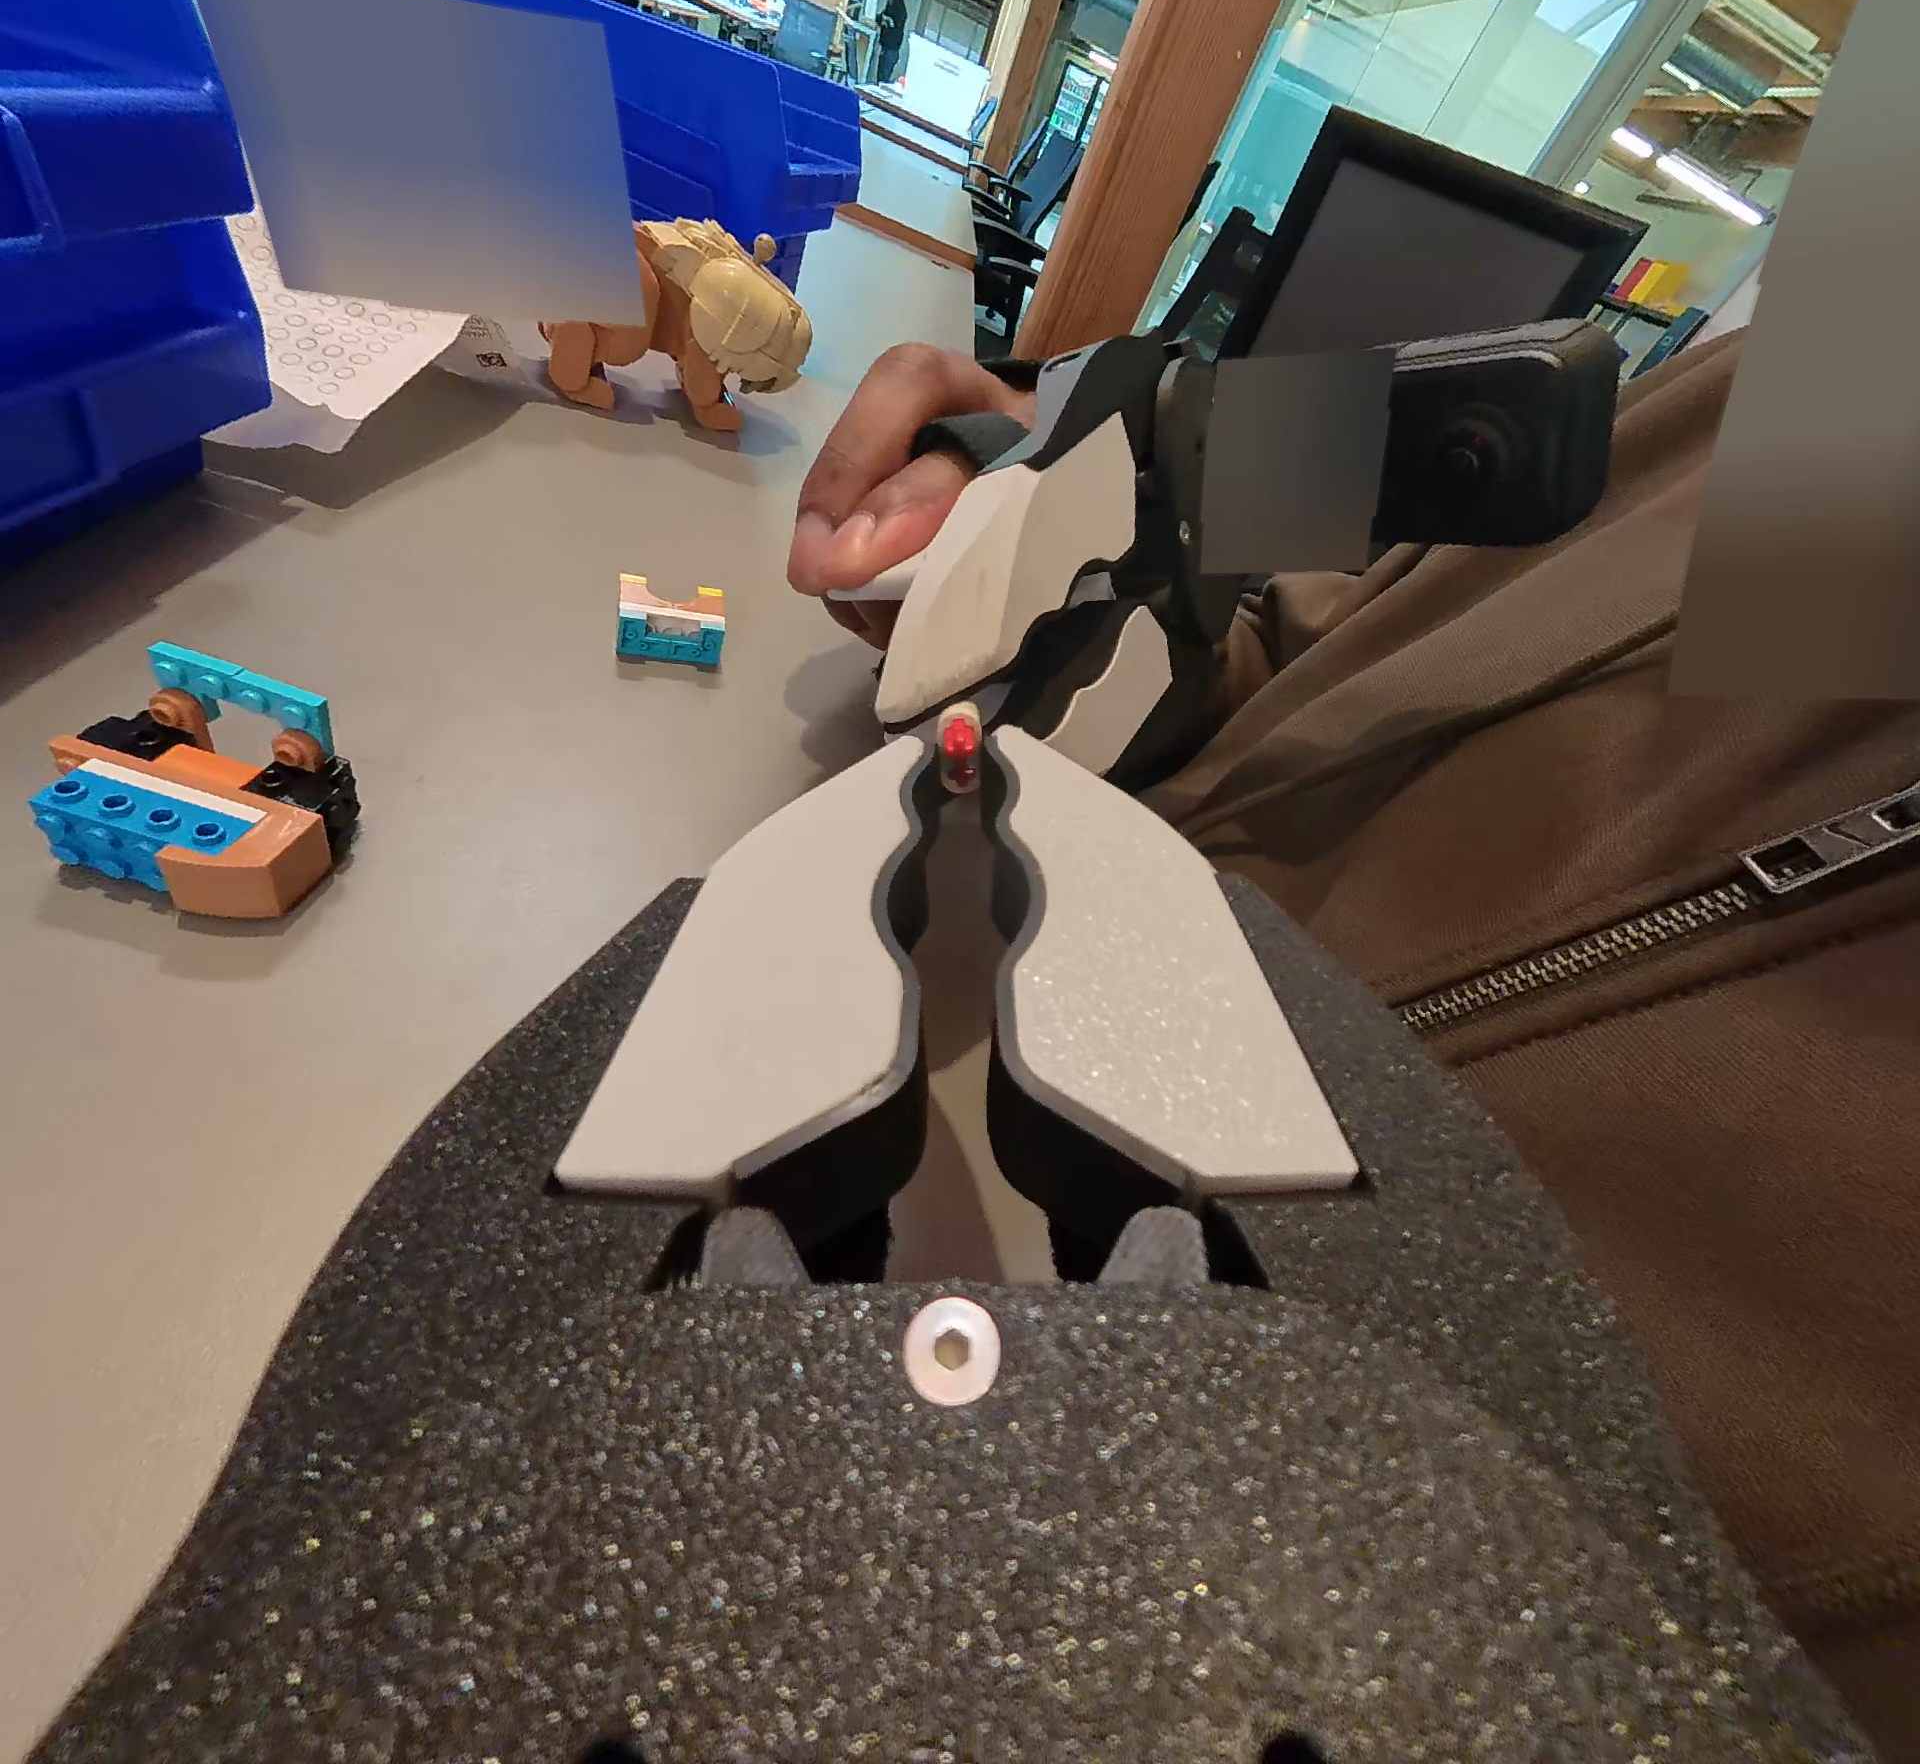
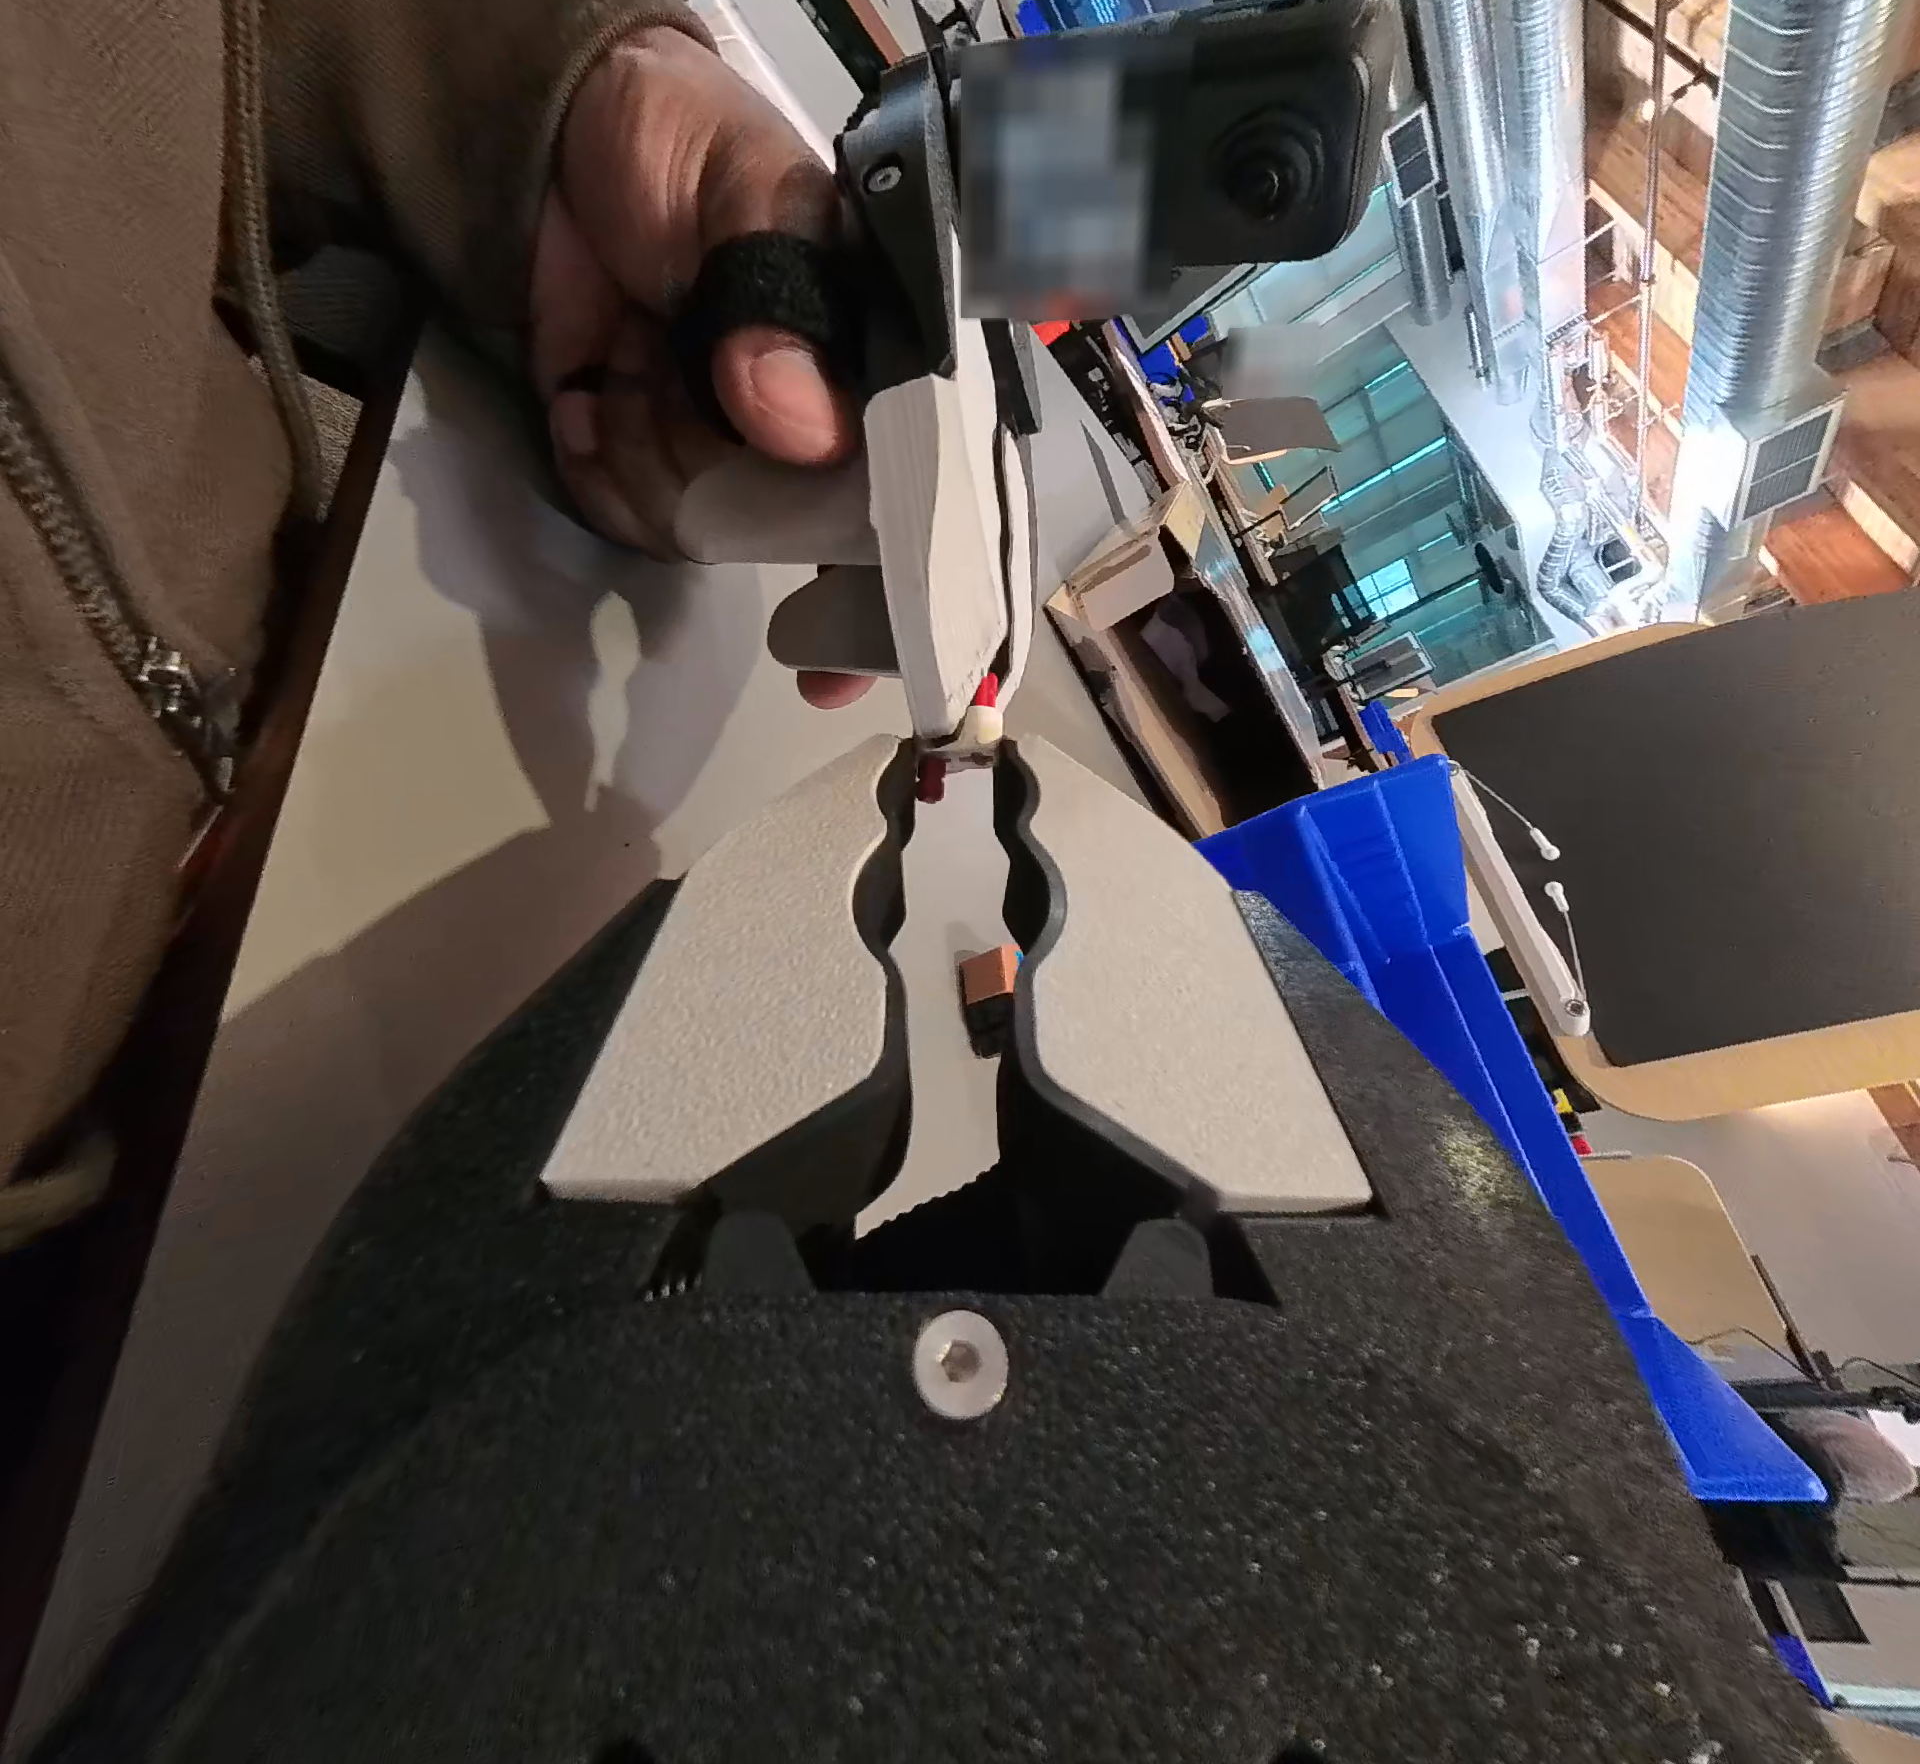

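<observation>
Bins of blue plastic [image 1: 94, 187] stand at the far left of the flat grey desk [image 1: 436, 1039]. Near them stands a tan toy lion made of bricks [image 1: 686, 332]. Closer in lies a blue, orange and black brick boat piece [image 1: 197, 789], and a small teal and white brick block [image 1: 670, 623] sits between the two.

Both grippers meet tip to tip above the desk, close to the person's brown jacket [image 1: 1558, 883]. The left gripper [image 1: 958, 758] is pressed almost together, pinching a tiny red and white brick piece [image 1: 957, 751]. The right gripper [image 2: 958, 758] pinches the same tiny piece [image 2: 982, 727] from the other side. The piece's long side runs along the left gripper's fingers, pointing at the right gripper. Neither gripper is nearer; both touch it.
</observation>
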